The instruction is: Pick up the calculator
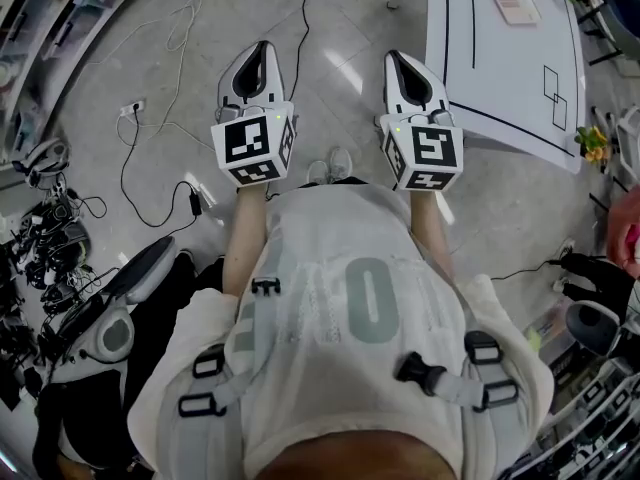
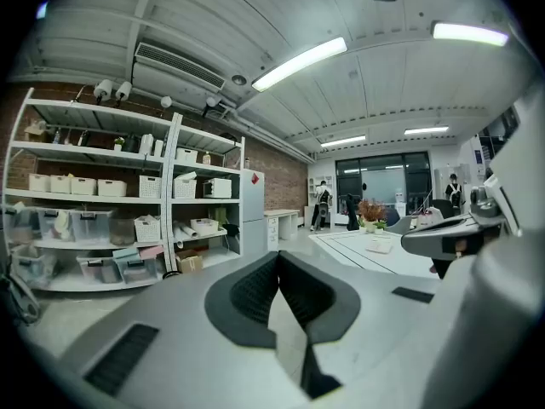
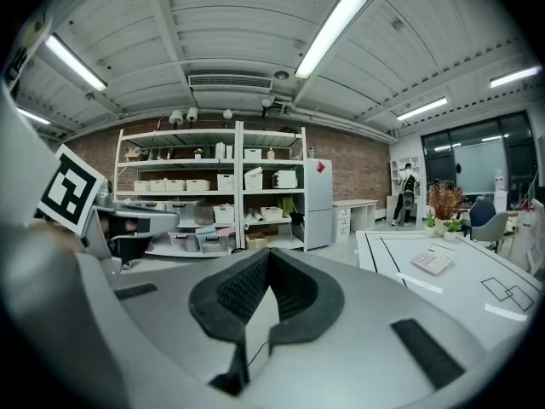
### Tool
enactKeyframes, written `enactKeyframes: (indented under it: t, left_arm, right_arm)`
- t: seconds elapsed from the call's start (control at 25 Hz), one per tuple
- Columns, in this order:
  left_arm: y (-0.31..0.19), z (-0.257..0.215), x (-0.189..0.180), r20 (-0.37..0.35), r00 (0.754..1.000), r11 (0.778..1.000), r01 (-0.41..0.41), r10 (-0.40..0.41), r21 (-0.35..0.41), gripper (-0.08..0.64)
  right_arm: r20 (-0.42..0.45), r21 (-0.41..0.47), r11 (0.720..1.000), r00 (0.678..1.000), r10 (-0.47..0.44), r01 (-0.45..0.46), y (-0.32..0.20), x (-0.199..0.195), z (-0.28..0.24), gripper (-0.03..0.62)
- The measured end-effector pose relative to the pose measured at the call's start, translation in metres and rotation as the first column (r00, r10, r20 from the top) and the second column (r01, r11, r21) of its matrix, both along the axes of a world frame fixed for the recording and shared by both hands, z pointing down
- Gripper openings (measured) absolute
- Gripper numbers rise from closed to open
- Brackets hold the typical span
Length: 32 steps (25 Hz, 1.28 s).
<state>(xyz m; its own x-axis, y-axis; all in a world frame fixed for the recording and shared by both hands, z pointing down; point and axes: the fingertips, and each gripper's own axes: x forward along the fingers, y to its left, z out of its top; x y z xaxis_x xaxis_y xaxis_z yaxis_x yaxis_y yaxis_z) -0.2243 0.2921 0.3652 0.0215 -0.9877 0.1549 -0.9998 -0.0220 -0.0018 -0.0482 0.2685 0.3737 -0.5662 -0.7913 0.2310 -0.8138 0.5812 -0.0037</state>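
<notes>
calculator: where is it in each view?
Head view: calculator at top right, on the white table.
Left gripper view: calculator small, right of centre, on the table.
Right gripper view: calculator at the right, on the table.
Shared landmark: the table's black lines.

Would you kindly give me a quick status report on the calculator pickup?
Left gripper shut, empty. Right gripper shut, empty. Calculator untouched on white table, ahead right. No obstruction seen.
</notes>
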Motion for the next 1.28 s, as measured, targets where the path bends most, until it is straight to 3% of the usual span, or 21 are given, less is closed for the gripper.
enactKeyframes:
  t: [0.36,0.6,0.92,1.08,1.28]
  left_arm:
    - [-0.028,-0.006,0.009,-0.025,1.0,0.999,-0.01,0.012,0.052,0.021]
    - [-0.077,-0.02,0.029,-0.007,0.995,0.99,-0.099,0.1,0.102,0.021]
    - [-0.187,-0.035,0.02,-0.001,0.985,0.971,-0.171,0.173,0.167,0.021]
    - [-0.25,-0.038,0.009,0.006,0.977,0.965,-0.212,0.214,0.156,0.021]
    - [-0.335,-0.04,-0.007,-0.007,0.962,0.954,-0.268,0.272,0.132,0.021]
  right_arm:
    - [0.048,0.016,1.0,0.999,0.024,-0.025,-0.025,0.015,-0.002,0.006]
    - [0.054,0.081,0.997,0.998,0.015,-0.019,-0.059,0.018,-0.022,0.006]
    - [0.023,0.141,0.989,0.999,0.038,-0.041,-0.15,0.01,-0.022,0.006]
    - [0.052,0.127,0.989,0.996,0.07,-0.076,-0.209,-0.004,-0.027,0.006]
    - [0.025,0.091,0.991,0.995,0.094,-0.095,-0.291,-0.033,-0.028,0.006]
